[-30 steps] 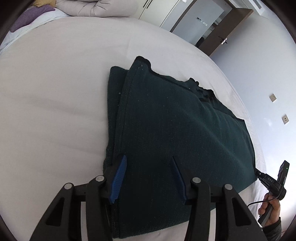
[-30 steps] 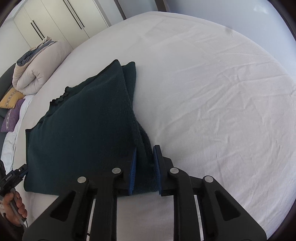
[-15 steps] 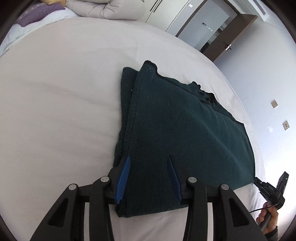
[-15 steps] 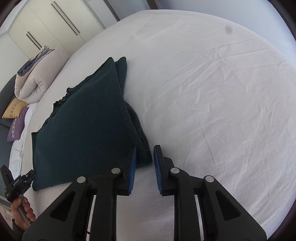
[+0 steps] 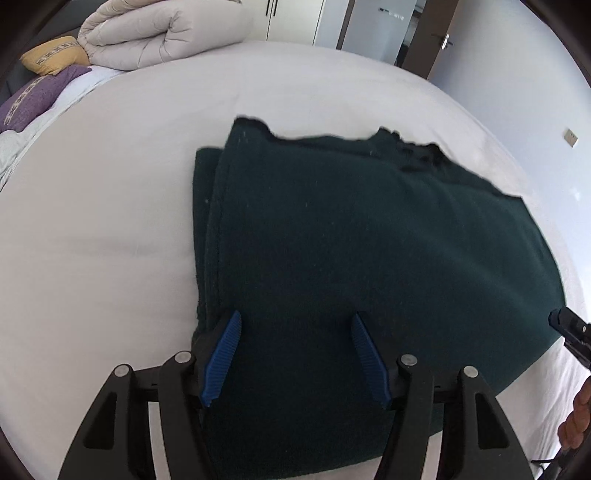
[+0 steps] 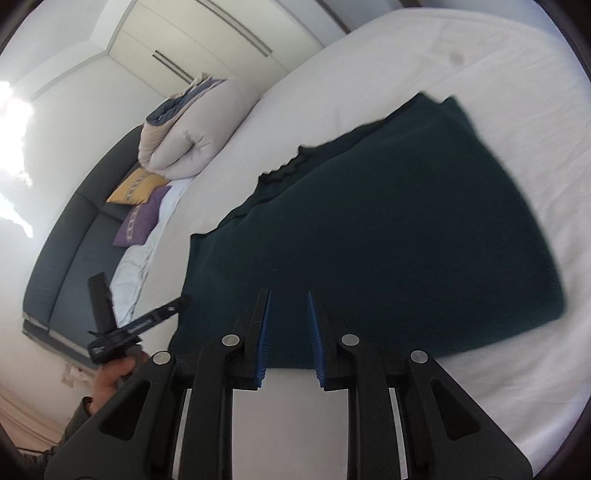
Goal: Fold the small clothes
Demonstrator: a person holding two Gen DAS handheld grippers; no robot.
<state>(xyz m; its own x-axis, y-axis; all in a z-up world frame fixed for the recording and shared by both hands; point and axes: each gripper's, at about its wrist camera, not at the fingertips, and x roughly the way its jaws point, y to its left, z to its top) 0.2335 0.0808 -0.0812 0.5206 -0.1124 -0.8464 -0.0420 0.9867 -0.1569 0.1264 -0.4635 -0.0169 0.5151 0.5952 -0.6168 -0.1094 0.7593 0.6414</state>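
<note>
Left gripper (image 5: 295, 354) spread wide over dark green garment (image 5: 369, 258), nothing pinched. Right gripper (image 6: 289, 332) slightly parted, empty, over near hem — likely lining up next fold.

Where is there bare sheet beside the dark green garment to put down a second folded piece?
Left of the dark green garment, the white sheet runs bare up to the rolled duvet and the pillows. Its opposite side is bare too. The near edge is crowded: left tool and right tool hang there, both open.
</note>
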